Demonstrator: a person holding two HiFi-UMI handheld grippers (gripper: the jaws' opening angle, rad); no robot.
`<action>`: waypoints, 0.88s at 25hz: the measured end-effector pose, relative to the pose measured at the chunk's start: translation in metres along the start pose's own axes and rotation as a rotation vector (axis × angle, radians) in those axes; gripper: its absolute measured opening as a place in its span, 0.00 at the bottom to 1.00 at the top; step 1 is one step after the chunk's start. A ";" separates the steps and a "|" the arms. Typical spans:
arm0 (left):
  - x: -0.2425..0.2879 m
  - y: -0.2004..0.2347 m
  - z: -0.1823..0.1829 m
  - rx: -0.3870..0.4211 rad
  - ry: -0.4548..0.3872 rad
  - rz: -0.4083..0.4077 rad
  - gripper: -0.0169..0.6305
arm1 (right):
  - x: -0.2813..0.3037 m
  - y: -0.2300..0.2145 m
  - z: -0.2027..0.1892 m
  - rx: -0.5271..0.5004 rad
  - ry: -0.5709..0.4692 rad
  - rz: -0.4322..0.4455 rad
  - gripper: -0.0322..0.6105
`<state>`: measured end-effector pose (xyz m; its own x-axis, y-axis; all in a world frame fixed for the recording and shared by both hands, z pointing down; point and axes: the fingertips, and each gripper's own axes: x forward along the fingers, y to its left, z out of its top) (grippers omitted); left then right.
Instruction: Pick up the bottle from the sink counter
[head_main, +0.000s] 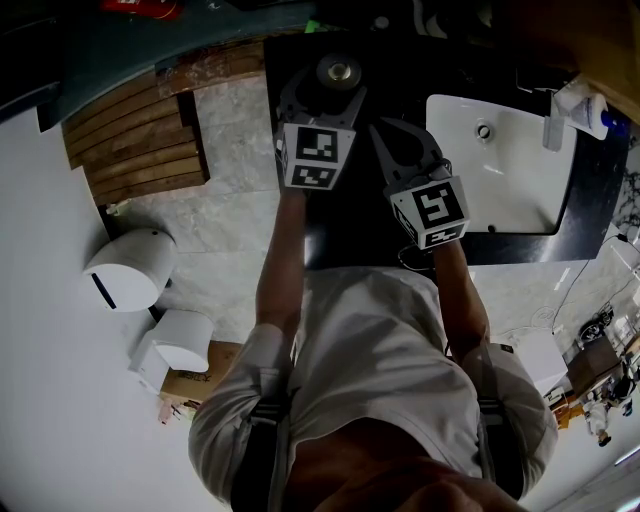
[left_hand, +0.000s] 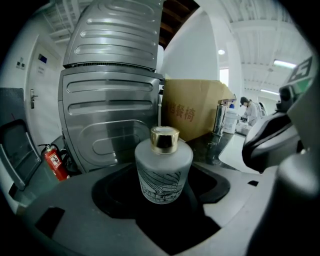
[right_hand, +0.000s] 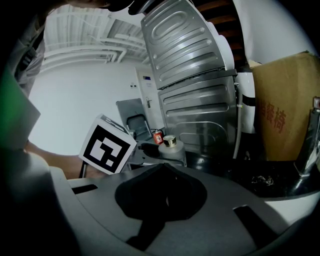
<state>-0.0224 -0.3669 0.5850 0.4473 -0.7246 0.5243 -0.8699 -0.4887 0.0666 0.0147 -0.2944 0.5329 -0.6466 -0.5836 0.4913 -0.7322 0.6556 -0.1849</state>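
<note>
The left gripper's (head_main: 328, 92) jaws are clenched on the bottle (left_hand: 163, 172), one jaw at each side of its frosted, line-patterned body. The bottle stands upright between them with its gold cap (left_hand: 165, 139) on top. It is over the dark desk (head_main: 340, 230), to the left of the white sink basin (head_main: 510, 190); whether its base touches the desk cannot be told. Just beside it on the right, the right gripper's (right_hand: 162, 172) jaws are pressed together with nothing between them. Behind the bottle are a ribbed metal panel (left_hand: 110, 100) and a cardboard box (left_hand: 192, 112).
</note>
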 end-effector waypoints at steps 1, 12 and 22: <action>0.000 0.001 0.000 0.003 -0.003 0.001 0.50 | 0.000 0.000 0.000 0.000 0.000 -0.001 0.04; 0.000 0.001 0.000 0.011 -0.012 -0.003 0.50 | -0.001 0.000 -0.001 0.000 0.002 -0.012 0.04; -0.003 -0.003 -0.003 0.018 -0.003 -0.025 0.50 | -0.007 0.000 0.001 -0.005 -0.006 -0.027 0.04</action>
<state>-0.0221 -0.3622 0.5853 0.4698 -0.7136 0.5197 -0.8543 -0.5157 0.0642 0.0192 -0.2911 0.5287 -0.6275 -0.6041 0.4913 -0.7485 0.6417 -0.1671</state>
